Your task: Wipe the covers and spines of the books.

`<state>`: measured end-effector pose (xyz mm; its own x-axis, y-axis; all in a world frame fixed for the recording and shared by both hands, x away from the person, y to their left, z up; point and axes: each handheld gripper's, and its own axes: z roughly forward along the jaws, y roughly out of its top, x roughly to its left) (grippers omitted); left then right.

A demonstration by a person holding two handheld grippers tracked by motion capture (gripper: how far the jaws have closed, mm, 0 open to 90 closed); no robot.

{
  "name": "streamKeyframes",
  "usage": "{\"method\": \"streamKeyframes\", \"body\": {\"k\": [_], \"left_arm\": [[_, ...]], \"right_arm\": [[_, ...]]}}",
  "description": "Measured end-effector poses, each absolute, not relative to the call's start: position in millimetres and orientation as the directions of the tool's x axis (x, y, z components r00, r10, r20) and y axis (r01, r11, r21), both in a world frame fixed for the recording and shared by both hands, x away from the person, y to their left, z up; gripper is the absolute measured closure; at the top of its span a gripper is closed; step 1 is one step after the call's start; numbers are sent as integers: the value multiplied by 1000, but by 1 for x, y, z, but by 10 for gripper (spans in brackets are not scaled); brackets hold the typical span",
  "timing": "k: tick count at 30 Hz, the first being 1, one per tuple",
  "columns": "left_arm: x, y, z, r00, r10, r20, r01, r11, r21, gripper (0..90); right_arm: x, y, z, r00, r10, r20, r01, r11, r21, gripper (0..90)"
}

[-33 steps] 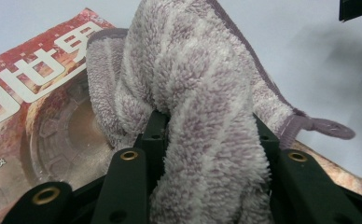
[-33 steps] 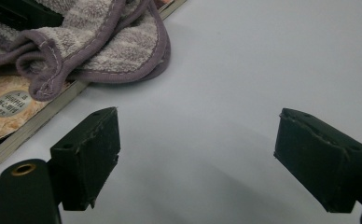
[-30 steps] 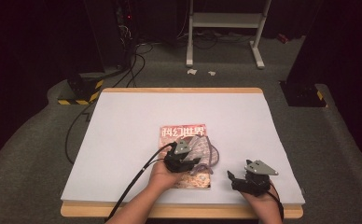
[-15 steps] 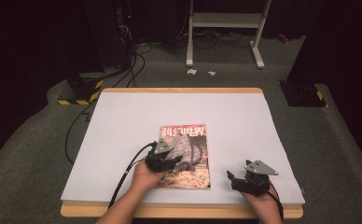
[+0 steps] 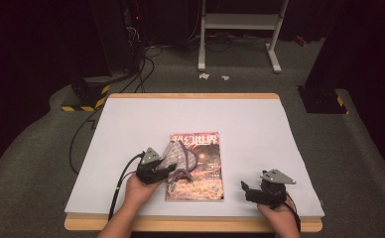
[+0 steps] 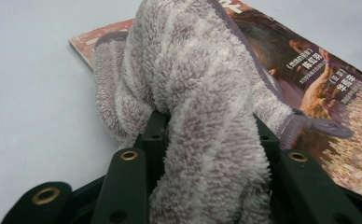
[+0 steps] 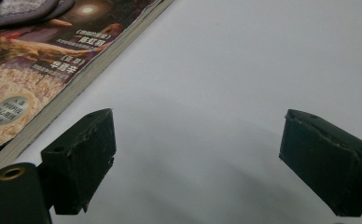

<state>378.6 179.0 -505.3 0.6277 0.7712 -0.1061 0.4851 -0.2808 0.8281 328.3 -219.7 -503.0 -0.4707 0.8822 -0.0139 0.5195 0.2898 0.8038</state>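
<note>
A magazine (image 5: 200, 171) with a red and orange cover lies on the white table (image 5: 260, 129), near its front edge. A fluffy grey-lilac cloth (image 5: 179, 157) lies bunched over the magazine's left half. My left gripper (image 5: 168, 171) is at the magazine's left edge, shut on the cloth (image 6: 202, 112), which bulges up between its jaws. My right gripper (image 5: 246, 191) rests low by the table's front right, well to the right of the magazine (image 7: 44, 70). Its fingers (image 7: 83, 154) stand wide apart with only bare table between them.
Beyond the table's far edge stand a white metal frame (image 5: 240, 29), dark cabinets and floor cables (image 5: 141, 64). A box with yellow-black stripes (image 5: 86, 96) sits off the far left corner. The table's far half is bare white surface.
My left gripper has dragged the cloth leftward across the magazine's cover, from its middle to its left edge. The right gripper has stayed put.
</note>
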Motion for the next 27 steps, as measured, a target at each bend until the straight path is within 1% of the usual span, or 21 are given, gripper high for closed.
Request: {"method": "streamKeyframes", "body": {"k": [7,9,13,15,19,27], "left_arm": [[379,175,-504,624,775,-102,490,-287,823,602],[379,169,-502,631,772,-78,481,-310,820,603],[383,155,-501,642,764,-66,476,-330,815,603],[386,145,-501,653,754,-71,477,-336,812,603],[387,118,-500,684,727,-62,462,-366,808,603],[389,70,-496,730,681,-57,446,-412,794,603]], "right_arm": [[329,-222,-503,-463,886,9,531,269,804,99],[329,-223,-502,-469,883,16,525,265,809,99],[327,-223,-500,-487,873,24,517,266,814,98],[326,-223,-500,-493,870,7,506,280,816,98],[325,-222,-500,-502,865,7,505,287,814,99],[324,-225,-498,-493,870,8,490,271,828,127]]}}
